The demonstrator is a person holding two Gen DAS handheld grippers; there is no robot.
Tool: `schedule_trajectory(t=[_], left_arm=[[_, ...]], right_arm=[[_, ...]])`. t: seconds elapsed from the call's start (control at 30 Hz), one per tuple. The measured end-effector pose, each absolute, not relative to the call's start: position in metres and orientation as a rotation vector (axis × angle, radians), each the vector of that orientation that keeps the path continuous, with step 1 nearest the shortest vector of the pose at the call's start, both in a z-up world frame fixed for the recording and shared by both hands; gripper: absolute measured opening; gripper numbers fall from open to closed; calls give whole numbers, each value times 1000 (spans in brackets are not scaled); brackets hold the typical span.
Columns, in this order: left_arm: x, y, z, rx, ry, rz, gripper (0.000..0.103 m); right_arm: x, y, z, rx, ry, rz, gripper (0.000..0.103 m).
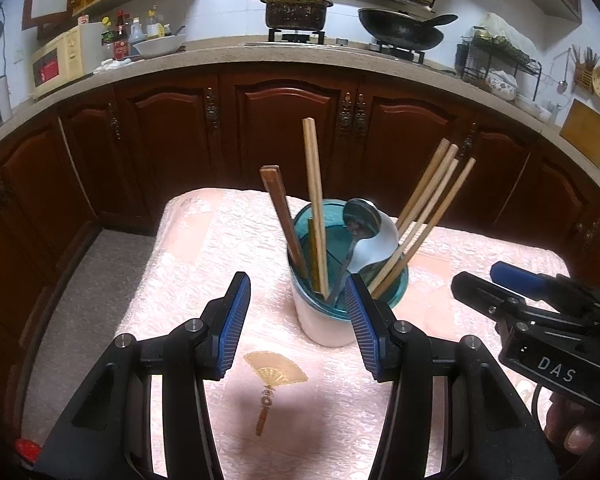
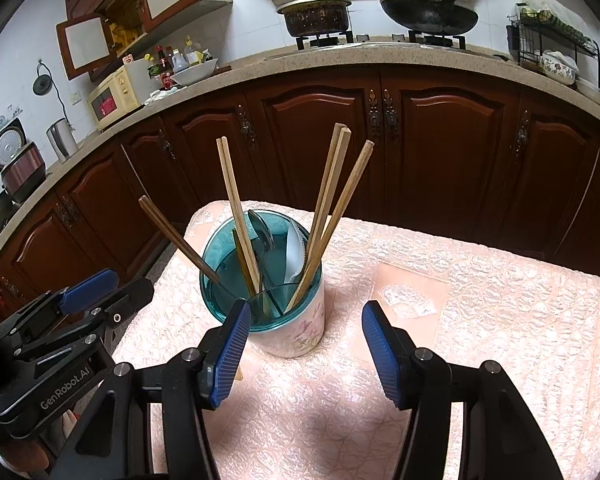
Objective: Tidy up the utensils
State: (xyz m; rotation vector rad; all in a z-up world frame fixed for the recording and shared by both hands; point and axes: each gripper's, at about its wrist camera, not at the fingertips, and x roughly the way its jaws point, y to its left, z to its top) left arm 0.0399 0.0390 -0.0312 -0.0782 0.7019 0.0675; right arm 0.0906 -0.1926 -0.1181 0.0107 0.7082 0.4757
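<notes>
On the desk (image 2: 480,320), which is covered with a pink textured cloth, stands the utensil holder (image 2: 296,328), a pale floral cup with a teal divided insert. Inside the holder stand several bamboo chopsticks (image 2: 236,208), one darker chopstick (image 2: 172,236) leaning out toward its left rim, and metal spoons (image 1: 370,236) near its middle. No utensil is visible lying loose on the cloth around the holder.

Handling assessment: the chopsticks appear light, stiff and slim, and likely to roll or pivot if pinched near one end; a hold on the upper shaft, above the holder's rim, seems soundest. The spoons look smooth and heavier, so slippage is probable. The holder appears top-loaded and may tip if a leaning stick is dragged sideways.

Pose: the left gripper (image 1: 298,322) hangs just in front of the holder, fingers spread wide and empty, its right finger beside the holder's wall; whether it touches the wall cannot be told. The right gripper (image 2: 304,354) sits in front of the holder and slightly to its right, fingers likewise wide apart, holding nothing. Both point forward and downward toward the holder.
</notes>
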Motion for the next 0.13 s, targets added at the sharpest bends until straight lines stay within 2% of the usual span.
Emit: schedule_trajectory(t=[0.13], left_arm=[[41,36,-36,-78,711,53,49]], right_arm=[[92,-199,-125,12,715,460,56]])
